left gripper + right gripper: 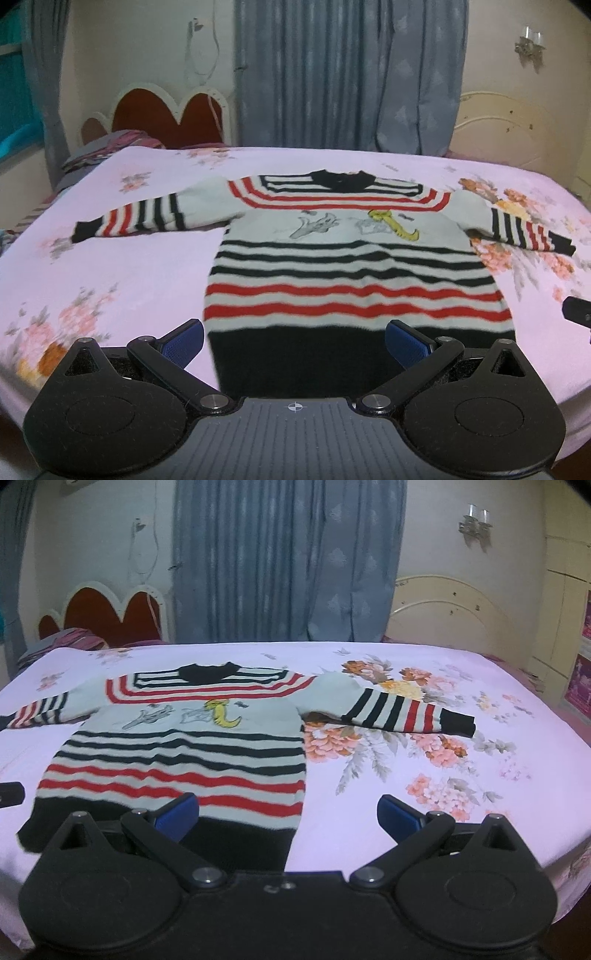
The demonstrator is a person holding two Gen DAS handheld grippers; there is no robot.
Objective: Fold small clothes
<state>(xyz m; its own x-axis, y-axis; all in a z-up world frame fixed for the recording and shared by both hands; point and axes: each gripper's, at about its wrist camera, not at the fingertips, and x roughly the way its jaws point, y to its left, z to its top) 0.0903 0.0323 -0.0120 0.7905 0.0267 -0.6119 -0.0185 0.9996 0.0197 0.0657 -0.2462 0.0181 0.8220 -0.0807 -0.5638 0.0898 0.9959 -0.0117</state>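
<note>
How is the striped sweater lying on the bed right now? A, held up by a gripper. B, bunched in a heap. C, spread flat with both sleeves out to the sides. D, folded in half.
C: the striped sweater lies flat on the bed, each sleeve stretched outward, unfolded.

Sweater [354, 266] flat on bed [110, 280], ahead of both jaws. Sleeves out sideways. Curtain [347, 74] far behind
</note>
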